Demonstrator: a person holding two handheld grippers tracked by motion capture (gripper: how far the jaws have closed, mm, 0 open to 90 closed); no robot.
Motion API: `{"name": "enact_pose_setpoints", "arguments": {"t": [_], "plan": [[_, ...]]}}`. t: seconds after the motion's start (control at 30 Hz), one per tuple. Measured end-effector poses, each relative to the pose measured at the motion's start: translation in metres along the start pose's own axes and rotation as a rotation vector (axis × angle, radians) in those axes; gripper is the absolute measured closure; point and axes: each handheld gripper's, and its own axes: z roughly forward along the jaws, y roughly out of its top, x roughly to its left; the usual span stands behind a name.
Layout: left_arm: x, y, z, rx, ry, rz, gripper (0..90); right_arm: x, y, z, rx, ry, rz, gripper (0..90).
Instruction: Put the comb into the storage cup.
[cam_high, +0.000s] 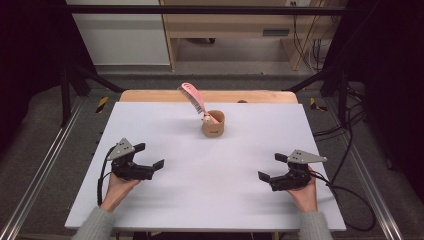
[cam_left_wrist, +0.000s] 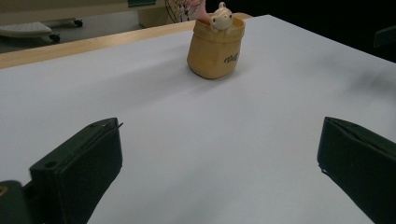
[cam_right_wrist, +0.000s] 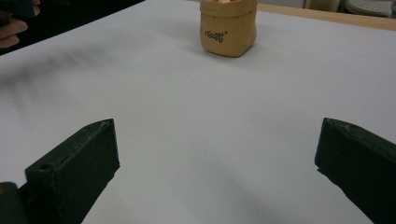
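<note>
A white table (cam_high: 210, 170) is seen from above, with a strip of wooden edge along its far side. Toward the far middle of the table a small tan pot (cam_high: 213, 124) stands upright, with dark lettering on its side. A pink comb (cam_high: 192, 97) is stood in the pot, tilted up and to the left, and a small cream figure (cam_left_wrist: 221, 16) is perched at the pot's rim.

The left claw (cam_high: 149, 155) is held at the near left, just above or on the table; which cannot be told. Its jaws are spread wide and nothing is held between them. The right claw (cam_high: 272, 166) is held at the near right, its jaws likewise spread wide and empty. Both claws are pointed toward the middle and are well apart from the pot. Each is gripped from behind by a hand in a grey sleeve (cam_high: 94, 225).
</note>
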Motion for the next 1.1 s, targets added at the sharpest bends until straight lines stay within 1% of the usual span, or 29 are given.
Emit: {"name": "enact_pose_setpoints", "arguments": {"t": [0.2, 0.3, 0.4, 0.5, 0.67, 0.8, 0.87, 0.97, 1.1], "plan": [[0.005, -0.010, -0.008, 0.007, 0.010, -0.016, 0.1, 0.000, 0.000, 0.000, 0.001, -0.001, -0.002, 0.0], [0.009, -0.017, -0.012, 0.000, 0.014, -0.036, 0.2, 0.000, 0.000, 0.000, 0.002, 0.000, 0.000, 0.0], [0.013, -0.022, -0.015, 0.008, 0.022, -0.049, 0.3, 0.000, 0.000, 0.001, 0.003, -0.001, 0.002, 0.0], [0.015, -0.027, -0.017, 0.019, 0.028, -0.048, 0.3, 0.000, -0.001, 0.001, 0.003, 0.000, 0.001, 0.0], [0.017, -0.032, -0.024, 0.012, 0.036, -0.059, 0.4, 0.000, -0.001, 0.002, 0.008, 0.003, -0.002, 0.0], [0.016, -0.036, -0.029, 0.014, 0.042, -0.050, 0.4, 0.001, -0.001, 0.002, 0.009, 0.003, -0.001, 0.0], [0.017, -0.037, -0.031, 0.006, 0.039, -0.052, 0.4, 0.001, -0.001, 0.002, 0.008, 0.004, 0.000, 0.0], [0.017, -0.038, -0.033, -0.002, 0.044, -0.043, 0.4, 0.001, -0.002, 0.002, 0.010, 0.003, 0.001, 0.0], [0.019, -0.039, -0.034, 0.003, 0.046, -0.046, 0.5, 0.000, -0.002, 0.002, 0.010, 0.004, 0.002, 0.0]]}}
